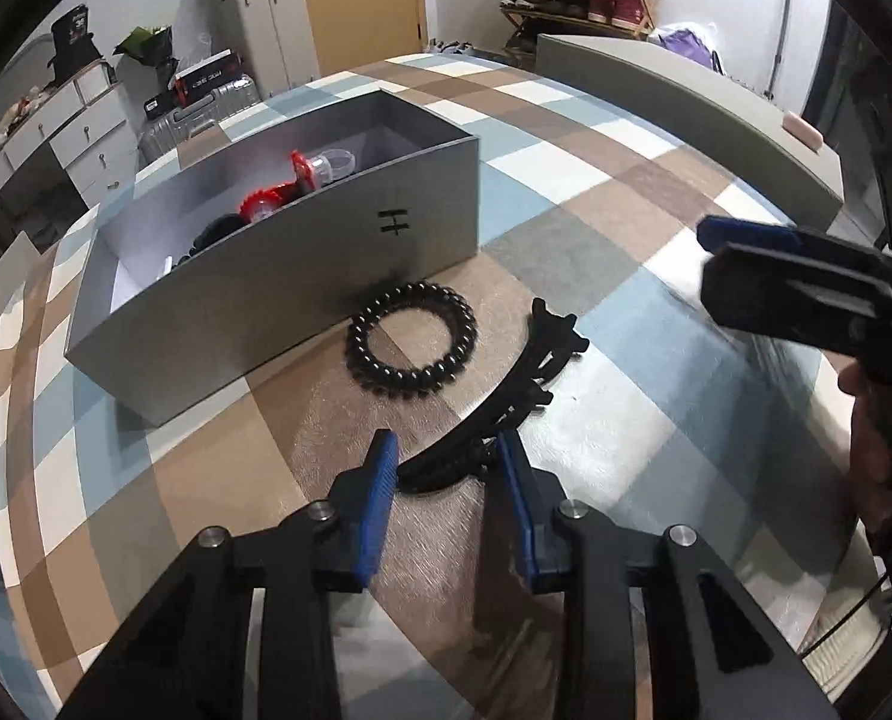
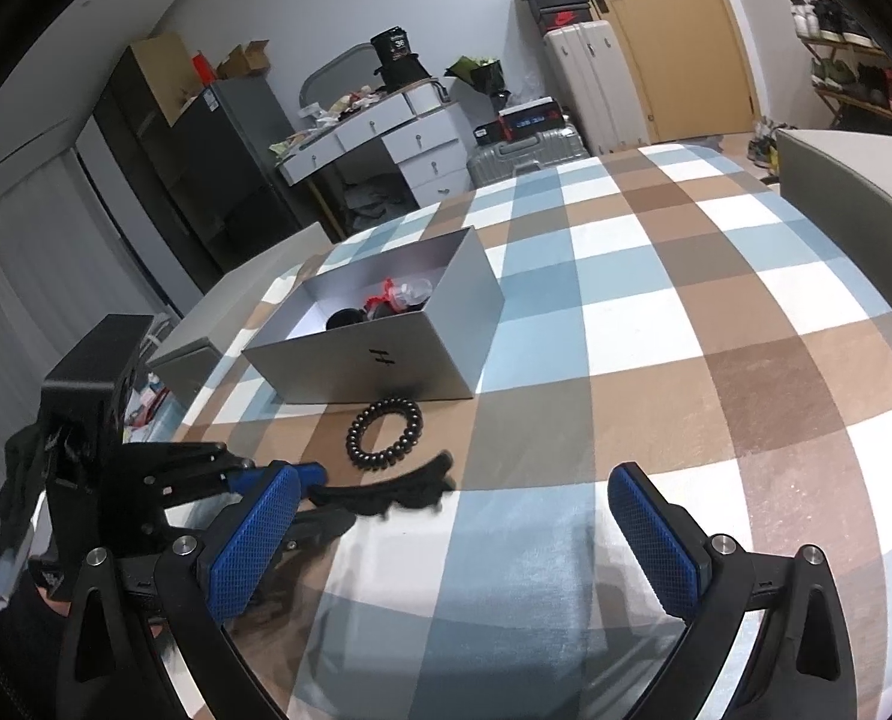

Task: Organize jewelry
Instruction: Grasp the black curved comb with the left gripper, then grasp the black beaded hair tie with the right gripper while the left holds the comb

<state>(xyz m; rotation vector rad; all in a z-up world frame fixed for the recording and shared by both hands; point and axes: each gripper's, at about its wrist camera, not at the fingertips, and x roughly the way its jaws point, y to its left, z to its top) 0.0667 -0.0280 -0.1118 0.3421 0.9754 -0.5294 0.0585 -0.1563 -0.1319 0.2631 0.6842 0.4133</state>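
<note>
**Left gripper straddling hair clip, right gripper wide open**

I see my left gripper (image 1: pixel 448 468) low centre in the left wrist view, blue pads (image 1: pixel 380 498) on either side of the near end of the black hair clip (image 1: pixel 505 396). Gap is narrow, but I can't tell if the pads actually touch the clip. The clip lies flat on the checked tablecloth (image 1: pixel 595 228), curving up and to the right of centre.

The black beaded bracelet (image 1: pixel 411 341) sits mid-frame, just beside the clip and right against the front wall of the grey box (image 1: pixel 326 276), which carries a black "H" mark. Inside the box: red-and-clear items (image 1: pixel 302 180) and something dark, too hidden to name.

In the right wrist view my right gripper (image 2: pixel 454 534) spans the lower frame, fingers spread wide, holding nothing, above the cloth. The clip (image 2: pixel 386 492) lies left of centre there, with the bracelet (image 2: pixel 384 432) above it.
</note>
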